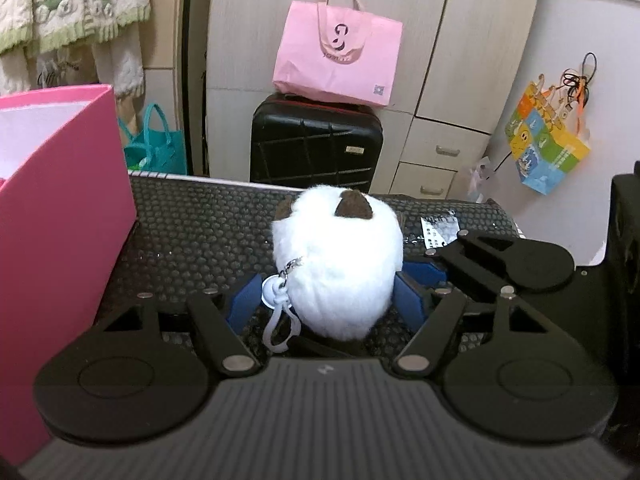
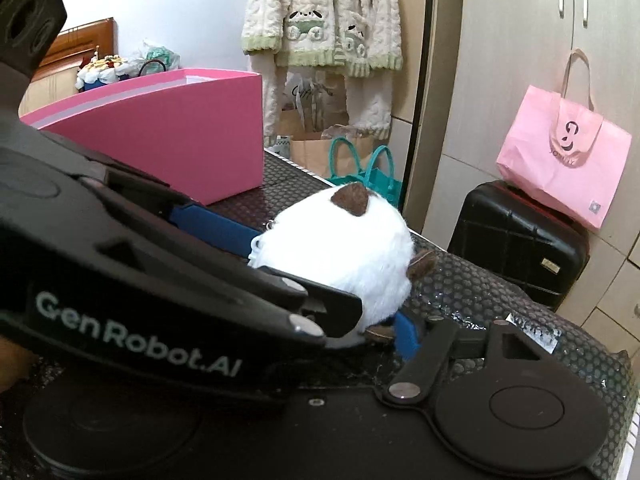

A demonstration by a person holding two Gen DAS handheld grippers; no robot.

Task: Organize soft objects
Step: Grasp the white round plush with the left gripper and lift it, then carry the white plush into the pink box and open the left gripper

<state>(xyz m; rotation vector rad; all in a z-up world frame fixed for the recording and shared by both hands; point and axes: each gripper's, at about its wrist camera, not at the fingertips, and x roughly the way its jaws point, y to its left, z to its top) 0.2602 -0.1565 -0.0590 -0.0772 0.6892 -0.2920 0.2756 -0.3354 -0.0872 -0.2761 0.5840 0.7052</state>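
A white fluffy plush toy (image 1: 340, 264) with brown ears and a white key clip (image 1: 276, 300) rests on the black dotted mat (image 1: 200, 232). My left gripper (image 1: 328, 300) straddles it, its blue pads against the toy's two sides. From the right wrist view the same plush toy (image 2: 340, 248) lies past the left gripper's black body (image 2: 140, 300), which crosses the foreground. My right gripper (image 2: 356, 316) comes in from the right. One of its blue fingers (image 2: 406, 332) touches the toy's lower edge, and the other is hidden behind the left gripper.
An open pink box (image 1: 60, 200) stands on the mat at the left, close to the toy. A white label (image 1: 438, 228) lies on the mat. Beyond the table edge are a black suitcase (image 1: 316, 144) with a pink bag (image 1: 340, 56) on top and a teal bag (image 1: 156, 148).
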